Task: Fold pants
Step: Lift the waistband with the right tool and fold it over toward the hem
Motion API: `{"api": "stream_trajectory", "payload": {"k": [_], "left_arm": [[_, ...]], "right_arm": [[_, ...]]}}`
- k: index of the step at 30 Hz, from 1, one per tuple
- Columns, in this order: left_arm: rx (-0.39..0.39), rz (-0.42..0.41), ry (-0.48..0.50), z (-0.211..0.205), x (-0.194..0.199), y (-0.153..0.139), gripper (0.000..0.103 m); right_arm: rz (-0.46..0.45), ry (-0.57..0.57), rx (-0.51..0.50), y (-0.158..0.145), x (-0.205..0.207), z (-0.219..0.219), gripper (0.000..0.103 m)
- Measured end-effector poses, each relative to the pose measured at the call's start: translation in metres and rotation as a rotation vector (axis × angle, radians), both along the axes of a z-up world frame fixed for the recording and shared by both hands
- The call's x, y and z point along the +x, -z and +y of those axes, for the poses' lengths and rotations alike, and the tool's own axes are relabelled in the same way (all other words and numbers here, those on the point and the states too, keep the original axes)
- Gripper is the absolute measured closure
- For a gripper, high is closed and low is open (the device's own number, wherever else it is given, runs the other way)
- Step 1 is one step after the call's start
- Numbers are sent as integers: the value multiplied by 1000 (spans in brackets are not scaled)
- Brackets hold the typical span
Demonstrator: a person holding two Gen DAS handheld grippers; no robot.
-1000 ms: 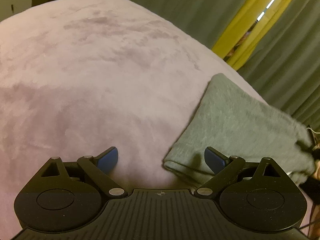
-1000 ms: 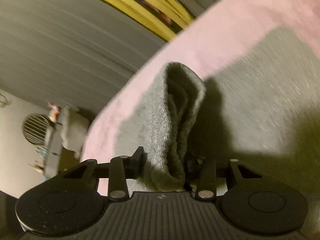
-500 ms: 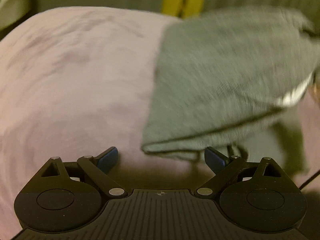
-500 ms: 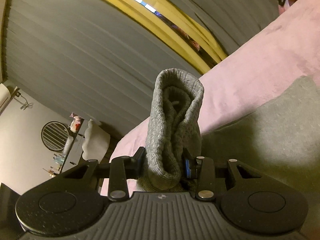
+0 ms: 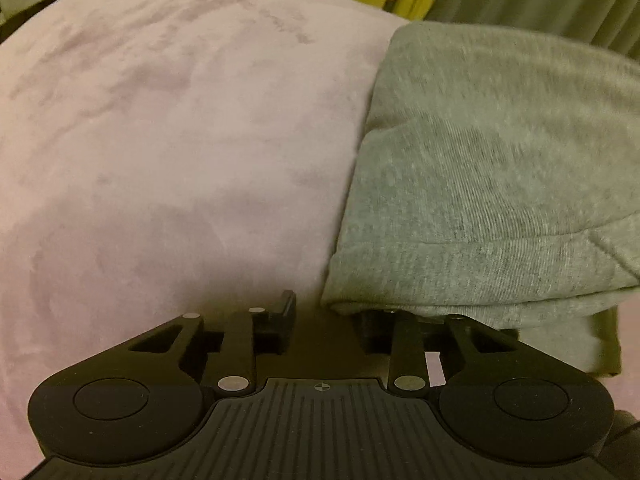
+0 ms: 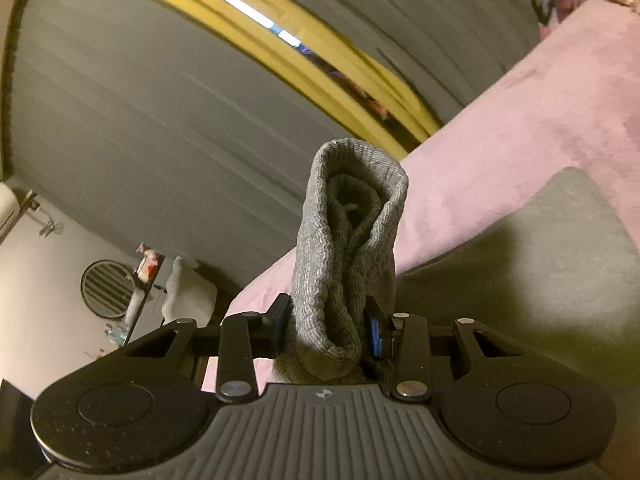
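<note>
Grey sweatpants [image 5: 492, 184] spread on a pink blanket [image 5: 180, 152], ahead and to the right of the left gripper [image 5: 326, 316]; jaws closing, hem corner draped over the right finger, nothing visibly pinched. Ribbed cuff [image 6: 346, 264] clamped upright in the right gripper [image 6: 328, 330], raised above the blanket.

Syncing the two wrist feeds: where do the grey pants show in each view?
Left wrist: pants fill the right half, their hem corner over the left gripper, whose jaws are closing.
Right wrist: bunched ribbed part at centre, clamped in the right gripper.
Shared landmark: the pink blanket, also the yellow curtain.
</note>
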State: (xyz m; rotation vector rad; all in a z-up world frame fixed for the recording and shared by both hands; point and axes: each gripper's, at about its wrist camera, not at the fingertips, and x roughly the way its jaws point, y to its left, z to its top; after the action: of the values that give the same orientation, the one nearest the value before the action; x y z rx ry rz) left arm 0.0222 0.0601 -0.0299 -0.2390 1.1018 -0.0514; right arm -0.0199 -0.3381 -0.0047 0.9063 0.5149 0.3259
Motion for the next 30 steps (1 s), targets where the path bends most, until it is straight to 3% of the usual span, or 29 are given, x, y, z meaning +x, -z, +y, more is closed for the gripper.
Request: {"api": "stream_trajectory", "payload": {"k": [5,10,14,19,24,28,30], "left_arm": [[-25,-8,25,1,6,4,77],[16,-25,71,-11,4,2,76],[43,-16,73,-14,7,4,59],[64,-7,69,-14,16,7,46],[74,13,67,-15,16,7,45],[67,18,63,-15,10,5,44],[68,20,60,-16,7,3,43]], "right_arm": [[31,30,-15,14,-3,-13,66],[41,50,-19,24,-10,-25,66],[51,71,-33,32,-15,-33,66],[101,135,-51,50,-18,-43,65],[198,264,-207,75,-18,-47,60],[238,227,-132,93,-23,-51,51],[249,228,-154,97,-26,-48,41]]}}
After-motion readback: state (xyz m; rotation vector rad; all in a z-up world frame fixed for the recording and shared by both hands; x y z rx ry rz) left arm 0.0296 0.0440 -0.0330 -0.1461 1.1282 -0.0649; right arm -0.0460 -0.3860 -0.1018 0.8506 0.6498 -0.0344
